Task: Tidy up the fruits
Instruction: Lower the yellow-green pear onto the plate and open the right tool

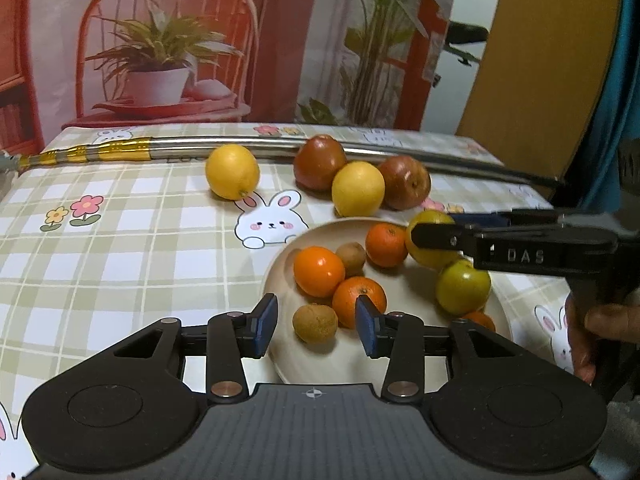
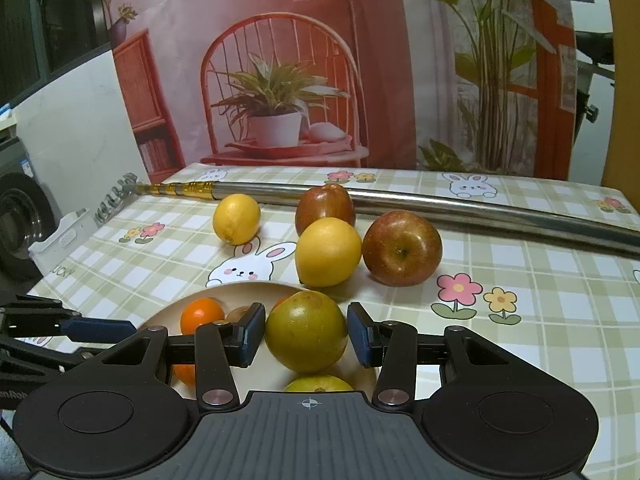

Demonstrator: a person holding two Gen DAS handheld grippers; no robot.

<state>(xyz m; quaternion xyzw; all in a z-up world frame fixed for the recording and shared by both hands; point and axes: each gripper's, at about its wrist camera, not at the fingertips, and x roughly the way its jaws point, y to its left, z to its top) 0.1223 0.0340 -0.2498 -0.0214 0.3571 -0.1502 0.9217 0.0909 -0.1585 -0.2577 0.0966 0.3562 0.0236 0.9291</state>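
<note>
Presently on the plate: three oranges, two small brown fruits, one green fruit. Right gripper clamped on a second green fruit above the plate's rim. Left gripper, fingers apart, nothing between them. On the tablecloth beyond: two lemons, two apples, a metal pole.

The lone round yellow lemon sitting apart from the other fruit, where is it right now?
The lone round yellow lemon lies on the checked tablecloth, left of the fruit cluster in both views, just in front of the long metal pole and behind the printed white rabbit.
</note>
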